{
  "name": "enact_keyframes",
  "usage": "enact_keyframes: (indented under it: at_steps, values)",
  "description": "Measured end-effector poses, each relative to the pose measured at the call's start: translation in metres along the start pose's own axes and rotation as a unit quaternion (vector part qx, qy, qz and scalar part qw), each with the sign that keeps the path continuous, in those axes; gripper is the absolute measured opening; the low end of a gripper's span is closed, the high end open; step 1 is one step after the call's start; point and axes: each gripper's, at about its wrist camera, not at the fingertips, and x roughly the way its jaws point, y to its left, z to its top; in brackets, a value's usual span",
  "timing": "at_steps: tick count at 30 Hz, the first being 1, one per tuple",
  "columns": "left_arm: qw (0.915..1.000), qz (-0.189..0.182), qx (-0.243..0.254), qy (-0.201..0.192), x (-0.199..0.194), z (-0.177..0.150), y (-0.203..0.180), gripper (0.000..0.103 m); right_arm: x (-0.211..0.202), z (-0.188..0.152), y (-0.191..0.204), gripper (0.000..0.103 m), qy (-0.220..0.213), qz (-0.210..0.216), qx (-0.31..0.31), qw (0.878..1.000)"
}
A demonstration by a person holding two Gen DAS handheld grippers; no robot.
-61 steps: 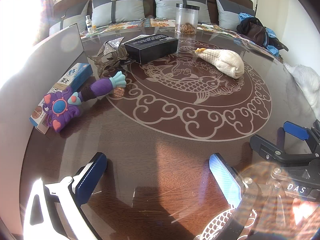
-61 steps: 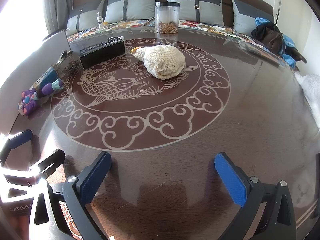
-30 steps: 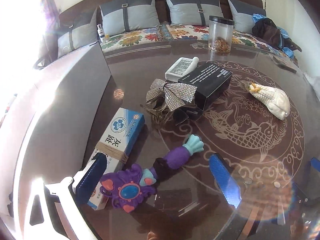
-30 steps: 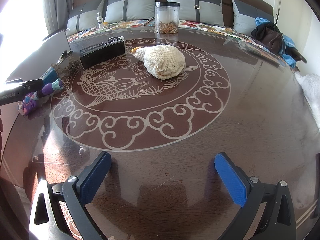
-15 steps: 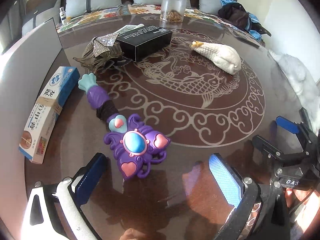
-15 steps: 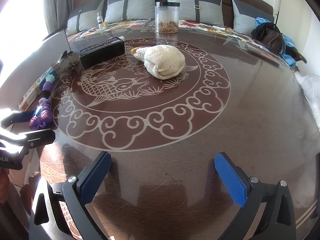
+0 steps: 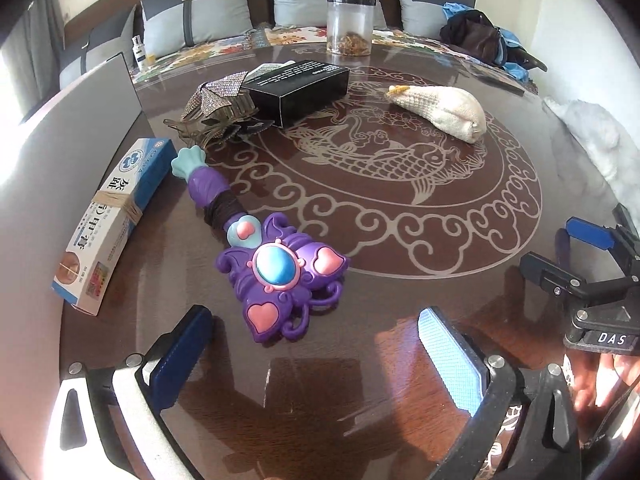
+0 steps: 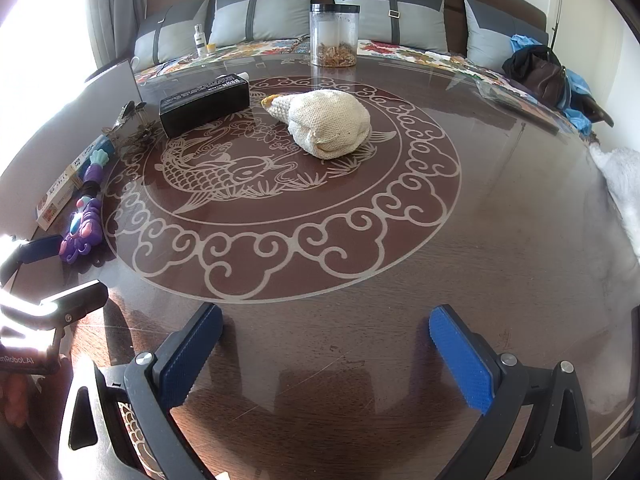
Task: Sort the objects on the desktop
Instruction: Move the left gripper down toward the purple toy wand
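Observation:
A purple toy wand (image 7: 264, 256) with a blue gem and pink hearts lies on the dark round table (image 7: 400, 288), its teal-tipped handle pointing away. My left gripper (image 7: 316, 340) is open and empty, its jaws just short of the wand's head. The wand also shows at the far left of the right wrist view (image 8: 82, 224). A blue-and-white box (image 7: 116, 216) lies left of it. A sparkly hair clip (image 7: 218, 108), a black box (image 7: 300, 88) and a cream knitted pouch (image 7: 444, 110) lie farther back. My right gripper (image 8: 326, 344) is open and empty over bare table.
A clear jar (image 8: 334, 36) stands at the table's far edge. A grey upright panel (image 7: 80, 120) borders the table on the left. A sofa with grey cushions (image 8: 380, 12) runs behind. A dark bag (image 8: 540, 72) and white fluffy fabric (image 8: 620, 192) sit to the right.
The wand has been moved from beside the blue-and-white box to nearer the table's front and let go. My left gripper has drawn back slightly; my right gripper has not moved.

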Motion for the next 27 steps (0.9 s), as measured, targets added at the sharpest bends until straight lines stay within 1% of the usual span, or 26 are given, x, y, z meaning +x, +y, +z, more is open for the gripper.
enact_keyframes:
  at_steps: [13,21,24,27]
  values:
    - [0.9999,0.001,-0.002,-0.014,-0.0008,-0.0019,-0.0006,0.103,0.0000,0.0000,-0.0001,0.103,0.000,0.000,0.000,1.000]
    - [0.9999,0.001,-0.002,-0.013,-0.0007,-0.0024,-0.0004,0.103,0.0000,0.0000,-0.0001,0.103,0.000,0.000,0.000,1.000]
    - [1.0000,0.004,-0.006,0.000,-0.0026,-0.0027,0.0005,0.103,0.0000,0.0000,0.0000,0.103,0.000,0.000,0.000,1.000]
    - [0.9998,-0.016,-0.013,0.006,-0.0094,-0.0051,0.0058,0.103,0.0000,0.0000,-0.0001,0.103,0.000,0.000,0.000,1.000]
